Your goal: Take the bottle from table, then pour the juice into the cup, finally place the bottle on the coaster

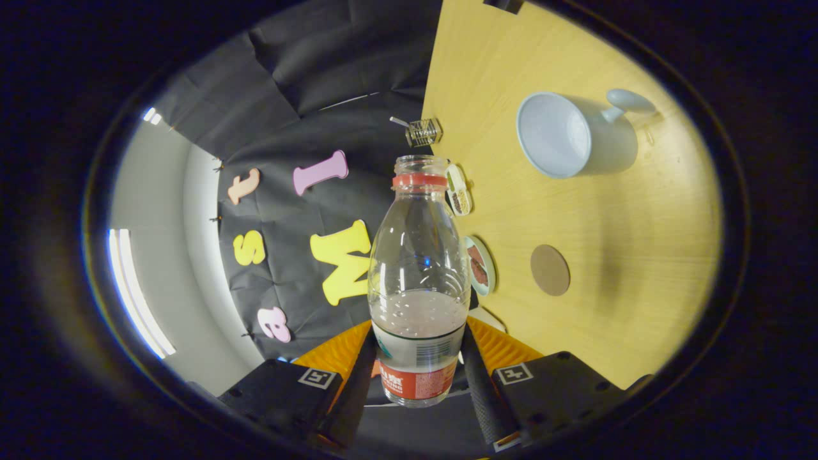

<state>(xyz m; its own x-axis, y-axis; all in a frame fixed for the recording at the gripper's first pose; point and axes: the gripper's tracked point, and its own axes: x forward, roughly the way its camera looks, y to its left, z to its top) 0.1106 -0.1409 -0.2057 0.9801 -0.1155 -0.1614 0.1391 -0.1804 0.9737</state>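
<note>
One wooden counter w/ pale cup lying tilted on it, round brown coaster nearer the claw. Claw closed on clear bottle, both fingers pressing its labelled base; uncapped, liquid abt a third up.

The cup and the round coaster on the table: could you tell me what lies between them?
Nothing: in the gripper view, bare yellow table separates the cup from the coaster. The gripper grips the bottle.
</note>
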